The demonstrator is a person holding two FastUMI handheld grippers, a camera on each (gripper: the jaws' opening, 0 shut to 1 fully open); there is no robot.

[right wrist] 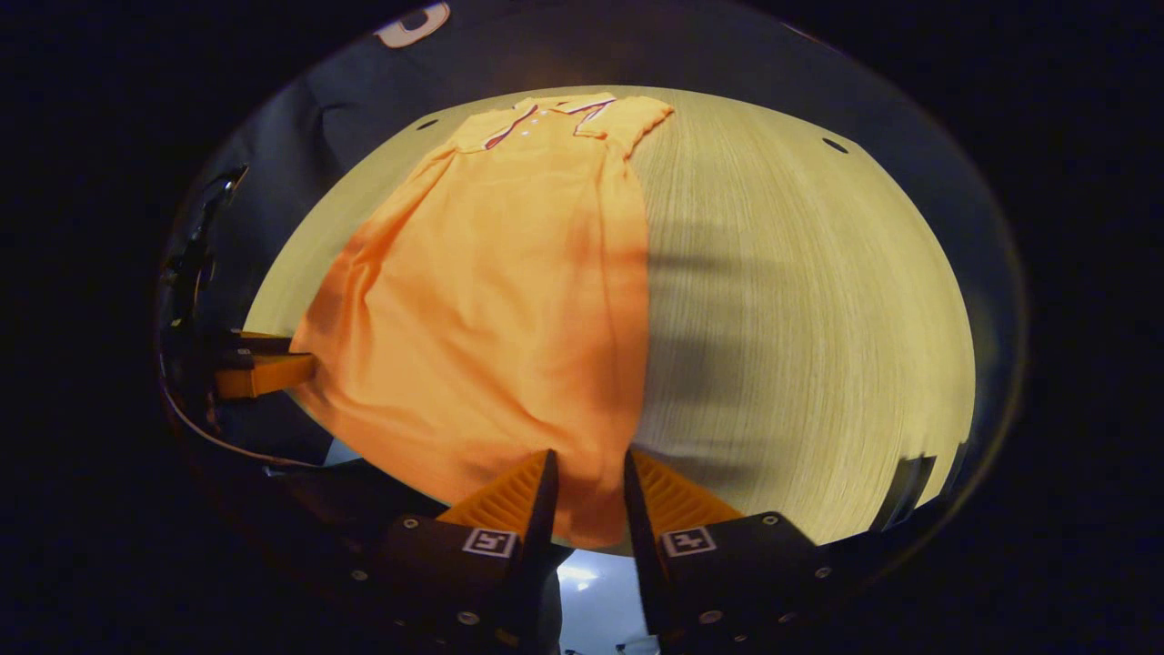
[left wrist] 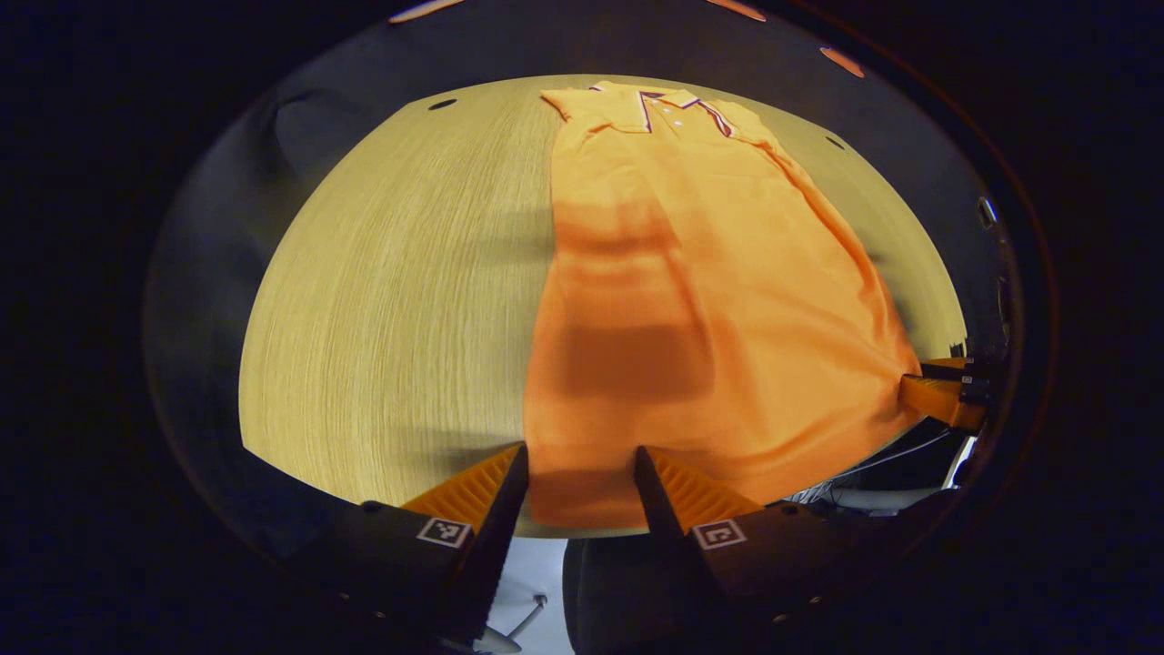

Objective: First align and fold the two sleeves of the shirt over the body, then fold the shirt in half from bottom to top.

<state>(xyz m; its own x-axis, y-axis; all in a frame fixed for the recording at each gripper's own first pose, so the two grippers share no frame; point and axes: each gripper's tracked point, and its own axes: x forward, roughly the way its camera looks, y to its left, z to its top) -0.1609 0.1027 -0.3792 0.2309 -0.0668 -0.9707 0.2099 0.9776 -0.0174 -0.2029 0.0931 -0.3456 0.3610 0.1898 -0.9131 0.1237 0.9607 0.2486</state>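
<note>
An orange polo shirt point(left wrist: 691, 300) lies flat on the wooden table point(left wrist: 391, 300), collar point(left wrist: 668, 105) at the far end and both sleeves folded in over the body. In the left gripper view my left gripper point(left wrist: 582, 464) is open, its fingers standing either side of the hem's left corner. In the right gripper view my right gripper point(right wrist: 589, 468) is open by a narrower gap, with the hem's right corner point(right wrist: 587, 509) between its fingers. Each gripper also appears at the other view's edge, the right gripper point(left wrist: 941, 387) and the left gripper point(right wrist: 259, 364), beside the shirt's point(right wrist: 491, 300) bottom corners.
The shirt's hem lies along the table's near edge point(right wrist: 773, 518), with the floor point(left wrist: 536, 564) below. Bare wood stretches to the left of the shirt in the left gripper view and to the right point(right wrist: 800, 300) in the right gripper view. Small dark holes point(left wrist: 442, 104) mark the far corners.
</note>
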